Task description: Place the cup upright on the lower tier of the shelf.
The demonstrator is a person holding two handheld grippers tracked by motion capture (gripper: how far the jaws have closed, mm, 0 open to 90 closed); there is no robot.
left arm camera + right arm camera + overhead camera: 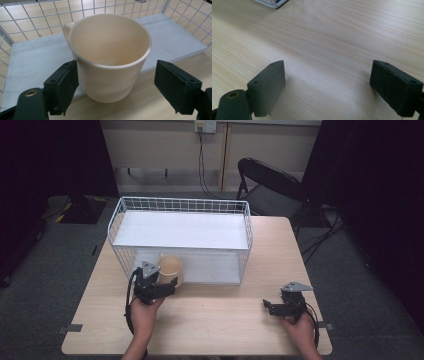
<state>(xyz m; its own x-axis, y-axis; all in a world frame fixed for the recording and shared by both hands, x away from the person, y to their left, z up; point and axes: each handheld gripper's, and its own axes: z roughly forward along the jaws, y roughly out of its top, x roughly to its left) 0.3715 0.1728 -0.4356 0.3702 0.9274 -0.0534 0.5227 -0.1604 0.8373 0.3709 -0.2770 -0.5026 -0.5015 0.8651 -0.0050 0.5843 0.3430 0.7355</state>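
We see a cream mug (110,57) standing upright at the front edge of a white wire basket (182,204), at the open front of the basket's lower level. In the left gripper view its base straddles the lip of the pale lower shelf (32,67) and the wooden table (220,320); its handle points away from us, toward the basket's back mesh. The mug looks empty, with only a few glints on its inside.

The left gripper (116,82) sits with the mug between its jaws. The jaws are spread wide: the left pad lies right against the mug's wall, though we cannot tell whether it actually touches, and the right pad stands clearly apart from it, so the mug is not clamped. In the high view, the left hand (144,312) holds this gripper just in front of the basket's left half, with the grey plate on top.

Above the mug, the basket carries a flat white upper shelf (180,230) inside its wire rim.

The right gripper (328,82) is well apart from the mug, over bare wood at the table's right front. Its jaws are spread wide with nothing between them. The right hand (300,327) holds it near the table's edge.

Behind the table stands a black folding chair (272,182).
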